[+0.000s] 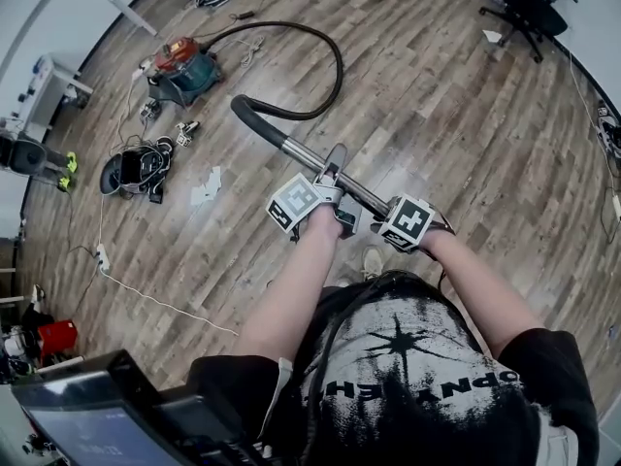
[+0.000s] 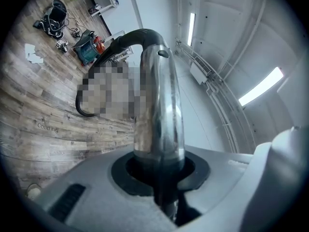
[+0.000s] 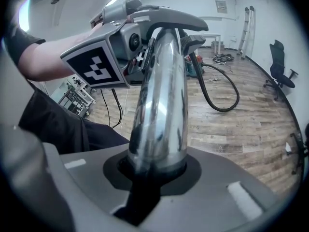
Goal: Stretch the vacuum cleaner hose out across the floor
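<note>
Left tongs (image 1: pixel 328 173) and right tongs (image 1: pixel 374 212) clamp the chrome wand (image 1: pixel 303 153), likely 2 holds for pulling. Its hose (image 1: pixel 335 61) curves back to the vacuum cleaner (image 1: pixel 182 66).

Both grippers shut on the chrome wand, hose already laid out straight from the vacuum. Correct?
The hose part is wrong. In the head view the hose curves in a loop from the vacuum cleaner round to the chrome wand; it does not lie straight. The left gripper and right gripper are both shut on the chrome wand, as you said.
</note>
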Demonstrator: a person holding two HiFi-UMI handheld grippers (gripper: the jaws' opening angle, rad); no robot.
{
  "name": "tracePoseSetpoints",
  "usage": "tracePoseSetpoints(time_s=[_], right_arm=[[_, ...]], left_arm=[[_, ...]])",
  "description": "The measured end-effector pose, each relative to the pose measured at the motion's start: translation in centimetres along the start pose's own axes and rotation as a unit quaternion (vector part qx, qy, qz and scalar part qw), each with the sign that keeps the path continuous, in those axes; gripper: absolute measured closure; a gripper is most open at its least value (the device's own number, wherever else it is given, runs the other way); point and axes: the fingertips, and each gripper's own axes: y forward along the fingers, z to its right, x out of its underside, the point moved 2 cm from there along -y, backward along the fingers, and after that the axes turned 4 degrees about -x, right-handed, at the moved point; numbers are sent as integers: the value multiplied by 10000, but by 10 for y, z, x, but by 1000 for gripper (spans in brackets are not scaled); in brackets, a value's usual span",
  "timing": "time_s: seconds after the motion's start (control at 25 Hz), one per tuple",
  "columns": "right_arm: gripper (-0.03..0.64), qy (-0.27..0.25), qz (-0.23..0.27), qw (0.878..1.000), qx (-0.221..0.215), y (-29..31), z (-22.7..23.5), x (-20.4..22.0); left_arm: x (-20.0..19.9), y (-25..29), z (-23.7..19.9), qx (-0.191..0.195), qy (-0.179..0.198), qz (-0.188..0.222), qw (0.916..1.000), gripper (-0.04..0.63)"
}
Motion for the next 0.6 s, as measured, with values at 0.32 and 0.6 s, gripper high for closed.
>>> tracePoseSetpoints(time_s=[0.32,0.6], right_arm=[[538,346,-24,9990,270,22,-61,29],[545,818,-284,9953,437,45,-101,95]], left_arm=[[38,-56,-23,59,-94,-383,9992,523],[107,-88,-40,312,-432,-820,9952,523]])
